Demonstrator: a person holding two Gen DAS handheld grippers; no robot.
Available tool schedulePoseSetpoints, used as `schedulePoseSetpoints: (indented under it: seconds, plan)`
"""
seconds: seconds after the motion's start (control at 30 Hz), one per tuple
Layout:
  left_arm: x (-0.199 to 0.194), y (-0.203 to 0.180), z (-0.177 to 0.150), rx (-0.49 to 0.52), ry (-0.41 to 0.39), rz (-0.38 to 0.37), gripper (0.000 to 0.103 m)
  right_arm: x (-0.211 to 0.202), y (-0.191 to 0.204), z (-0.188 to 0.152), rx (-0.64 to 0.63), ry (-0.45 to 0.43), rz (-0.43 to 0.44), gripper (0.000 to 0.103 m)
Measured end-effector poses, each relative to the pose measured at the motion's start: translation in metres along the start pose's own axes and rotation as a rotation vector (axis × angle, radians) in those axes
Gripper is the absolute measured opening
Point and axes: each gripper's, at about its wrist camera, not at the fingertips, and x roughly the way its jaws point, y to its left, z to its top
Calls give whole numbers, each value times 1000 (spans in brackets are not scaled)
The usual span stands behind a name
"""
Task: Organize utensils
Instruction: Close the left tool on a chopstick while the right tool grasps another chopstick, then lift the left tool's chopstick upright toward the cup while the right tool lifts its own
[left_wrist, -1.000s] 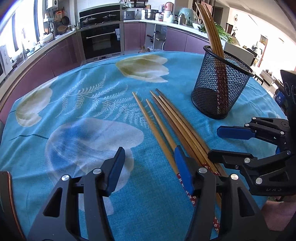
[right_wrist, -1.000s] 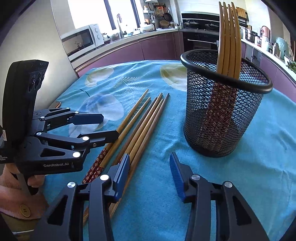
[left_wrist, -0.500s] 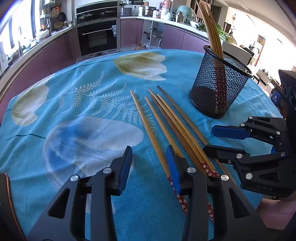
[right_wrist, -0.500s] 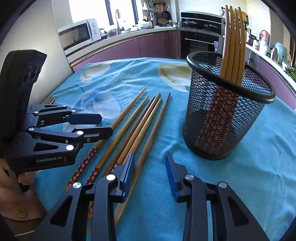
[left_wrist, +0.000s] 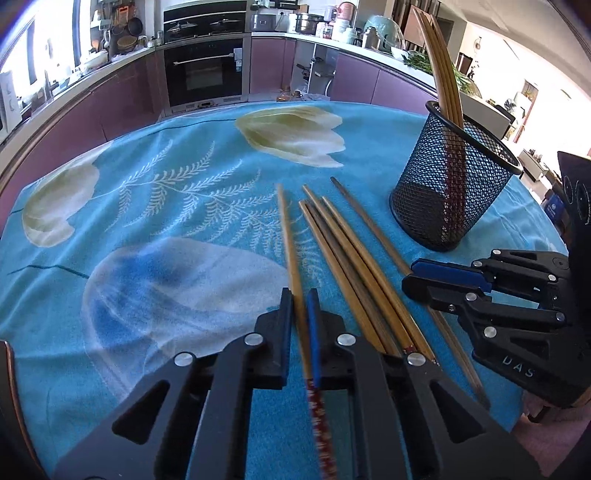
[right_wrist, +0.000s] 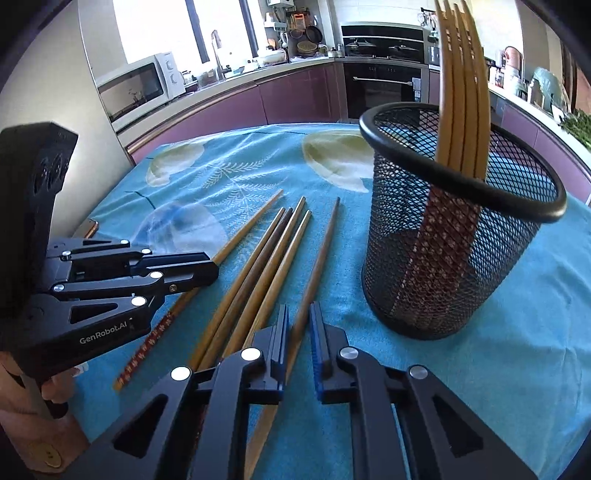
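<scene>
Six wooden chopsticks lie fanned beside the upright mesh holder holding perhaps four more.

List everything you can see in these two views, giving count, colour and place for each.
Loose chopsticks: six, wooden, side by side on the tablecloth.
Stored chopsticks: four, wooden, standing in the holder.
Holder: one, black mesh, right of the loose chopsticks.
Tablecloth: one, blue with flowers, under everything.
Microwave: one, white, on the counter.
Oven: one, black, built in behind.
Left gripper: black, fingers shut on leftmost chopstick.
Right gripper: black, fingers shut on rightmost chopstick.
</scene>
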Motion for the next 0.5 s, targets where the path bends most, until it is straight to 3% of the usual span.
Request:
schedulePoseSetpoints:
  seconds: [0.23, 0.5]
  plan:
    - [-8, 5, -6, -33, -16, -12, 7, -14, -10, -3, 52, -33, 39, 6]
    - [-16, -8, -17, 23, -10, -47, 8, -20, 2, -4, 0, -24, 115, 6]
